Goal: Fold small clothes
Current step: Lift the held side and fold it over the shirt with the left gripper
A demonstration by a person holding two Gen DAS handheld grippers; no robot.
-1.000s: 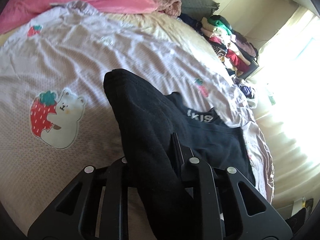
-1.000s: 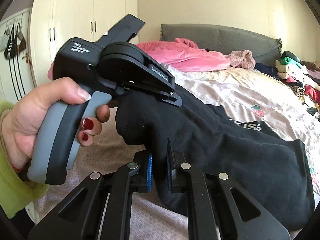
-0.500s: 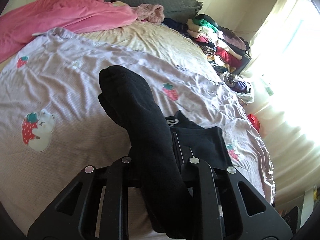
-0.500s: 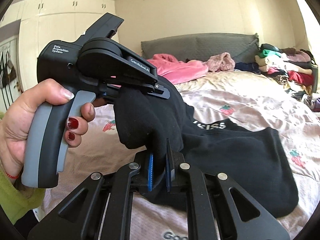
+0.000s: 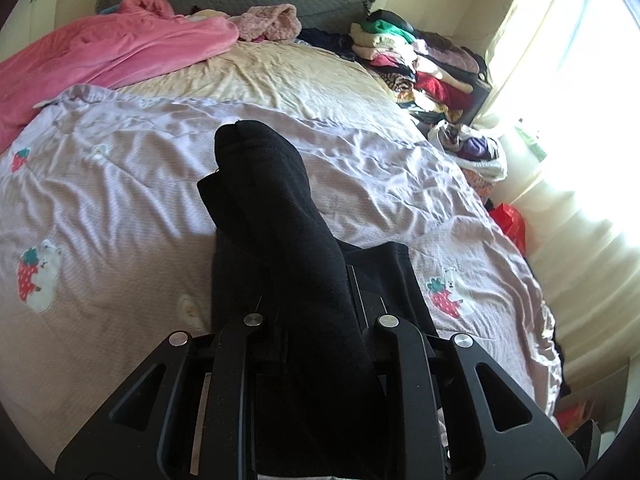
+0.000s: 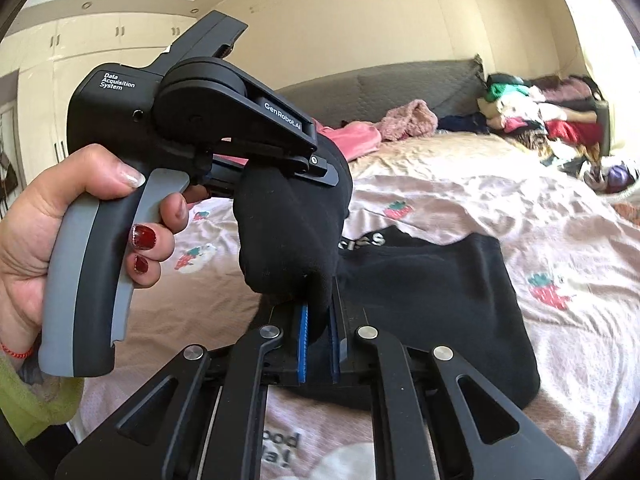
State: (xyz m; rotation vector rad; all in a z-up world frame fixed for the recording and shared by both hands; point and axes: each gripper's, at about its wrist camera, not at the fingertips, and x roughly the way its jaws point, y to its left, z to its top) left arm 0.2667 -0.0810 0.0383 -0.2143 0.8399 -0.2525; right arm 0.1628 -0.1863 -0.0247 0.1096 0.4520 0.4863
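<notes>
**Black garment pinched by both grippers above the bed**

R wrist view, left to right: a person's hand (image 6: 60, 216) w/ red-painted nails wraps the grey-and-black handle at the far left, a lime-green sleeve (image 6: 28, 396) below it. That handle belongs to the left gripper (image 6: 316, 164), which juts toward centre frame, its tip clenched on a bunched fold of the black garment (image 6: 432, 304). Just below, the right gripper (image 6: 318, 344) is clamped on the same fold, blue pads (image 6: 303, 344) pressing cloth from both sides. The rest of the garment trails right & lies on the pale bedspread w/ strawberry prints (image 6: 560, 240); white lettering shows at its edge. Far right, a pile of folded clothes (image 6: 540, 112) sits by the grey headboard (image 6: 400, 84).

L wrist view, left to right: pink blanket (image 5: 100, 52) up top left, strawberry-bear print on the spread, then the garment rising up out of the left gripper's jaws at centre, its top end lifted clear of the bed. Lower part lies flat on the spread beside the jaws. Bright curtain (image 5: 580, 160) on the right.
</notes>
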